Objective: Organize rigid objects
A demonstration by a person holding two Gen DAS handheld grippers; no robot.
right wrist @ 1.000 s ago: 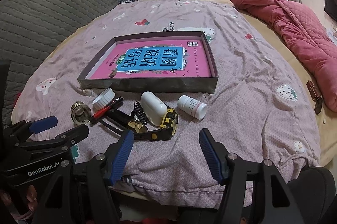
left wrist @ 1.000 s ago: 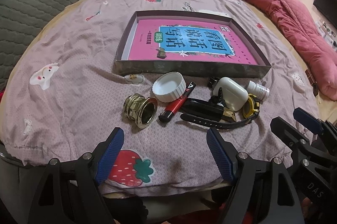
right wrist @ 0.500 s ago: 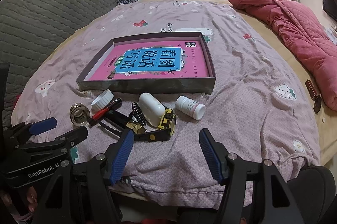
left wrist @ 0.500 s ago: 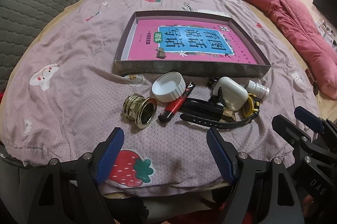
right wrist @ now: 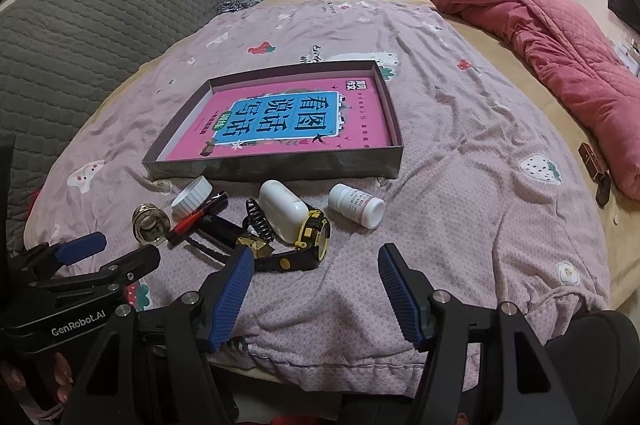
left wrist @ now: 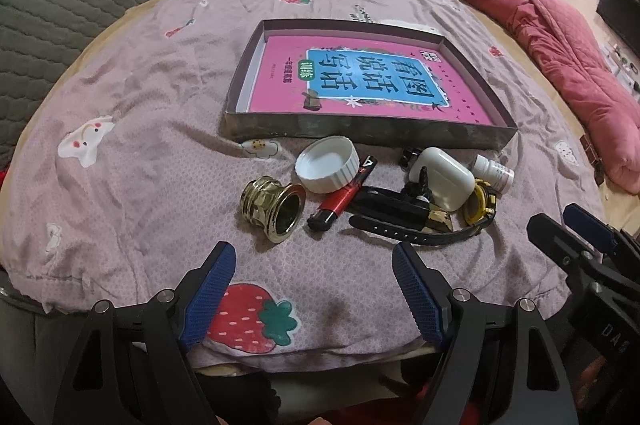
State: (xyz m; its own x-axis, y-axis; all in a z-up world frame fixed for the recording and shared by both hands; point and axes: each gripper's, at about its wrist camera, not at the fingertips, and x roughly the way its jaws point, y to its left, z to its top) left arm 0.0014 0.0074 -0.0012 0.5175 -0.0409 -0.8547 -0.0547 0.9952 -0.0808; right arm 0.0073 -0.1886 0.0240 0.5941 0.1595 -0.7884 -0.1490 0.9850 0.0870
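Things lie in a heap on the bed, just in front of the tray (left wrist: 368, 133). I can make out a white cap (left wrist: 327, 165), a gold cup (left wrist: 276, 207), a red lighter (left wrist: 344, 194), a white case (right wrist: 283, 209), a yellow watch (right wrist: 312, 235) and a small bottle (right wrist: 356, 205). The dark clip under the case is hard to see. My left tongs (left wrist: 314, 271) and right tongs (right wrist: 316, 273) are spread wide, hold nothing and touch nothing.
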